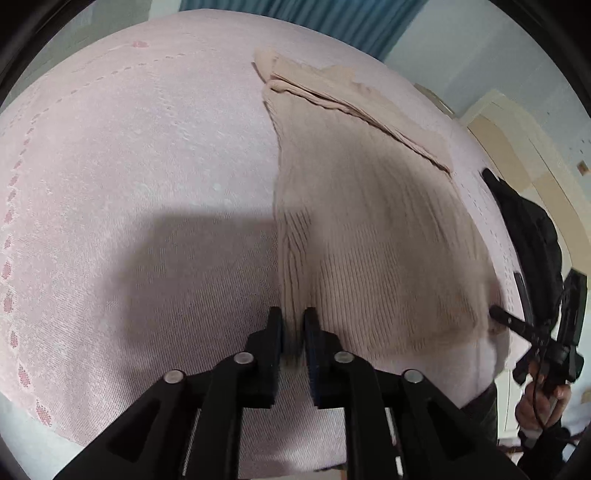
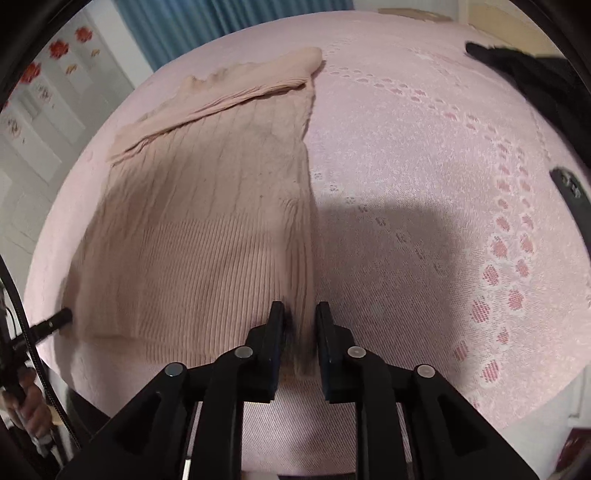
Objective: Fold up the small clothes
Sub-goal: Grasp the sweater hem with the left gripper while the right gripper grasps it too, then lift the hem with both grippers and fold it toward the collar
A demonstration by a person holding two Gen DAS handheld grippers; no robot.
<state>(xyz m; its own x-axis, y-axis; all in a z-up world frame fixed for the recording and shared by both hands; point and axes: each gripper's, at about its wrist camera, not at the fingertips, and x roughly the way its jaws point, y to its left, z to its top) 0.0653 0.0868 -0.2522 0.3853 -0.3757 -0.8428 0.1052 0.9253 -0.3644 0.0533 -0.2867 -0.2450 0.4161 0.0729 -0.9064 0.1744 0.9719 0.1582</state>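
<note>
A beige ribbed knit top lies flat on the pink bedspread, with a sleeve folded across its far end. At the near hem, my left gripper is closed on the top's left corner, and the cloth fills the narrow gap between the pads. In the right wrist view the same top lies to the left. My right gripper straddles the near right corner. Its jaws stand slightly apart, with the hem loose between them and a dark gap beside one pad.
A black garment lies at the far right of the bed, with a dark phone nearer. A blue curtain hangs beyond the far edge. The bed's near edge runs just under both grippers. A hand shows at the right edge.
</note>
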